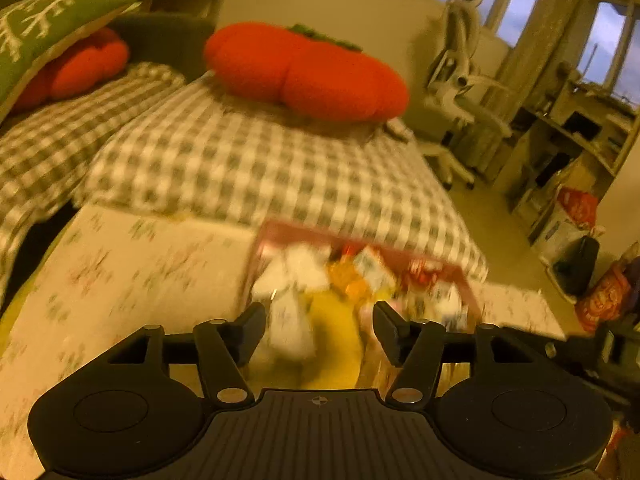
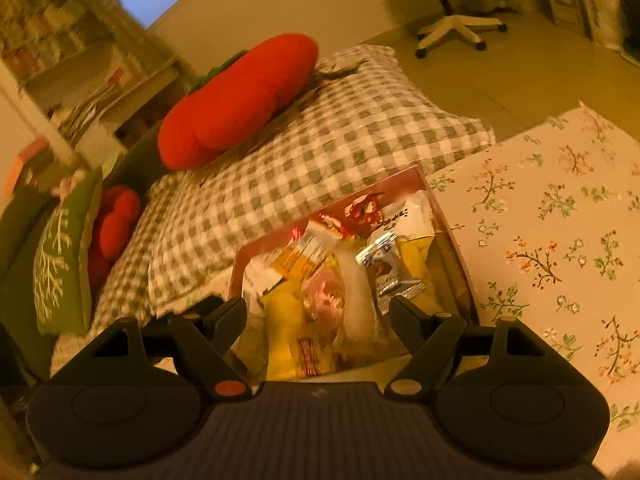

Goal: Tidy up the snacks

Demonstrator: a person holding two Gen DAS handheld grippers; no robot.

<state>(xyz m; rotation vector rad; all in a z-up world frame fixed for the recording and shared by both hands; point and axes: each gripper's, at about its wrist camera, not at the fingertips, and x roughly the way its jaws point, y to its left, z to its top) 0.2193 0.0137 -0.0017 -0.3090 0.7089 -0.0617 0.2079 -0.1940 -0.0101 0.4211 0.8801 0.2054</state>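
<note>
A pink box (image 2: 448, 216) full of mixed snack packets stands on a floral cloth. In it I see a silver packet (image 2: 384, 264), a yellow packet (image 2: 284, 320) and a red packet (image 2: 360, 210). The same box (image 1: 296, 232) shows blurred in the left wrist view, with white packets (image 1: 292, 320) and orange packets (image 1: 352, 280). My left gripper (image 1: 319, 324) is open and empty, just above the box's near side. My right gripper (image 2: 318, 320) is open and empty, hovering over the snacks.
The floral cloth (image 2: 552, 216) spreads to the right of the box. A checked blanket (image 1: 248, 160) lies behind it with a red pumpkin cushion (image 1: 308, 68) on top. A green cushion (image 2: 60, 264) sits at left. An office chair (image 1: 460, 80) and shelves stand beyond.
</note>
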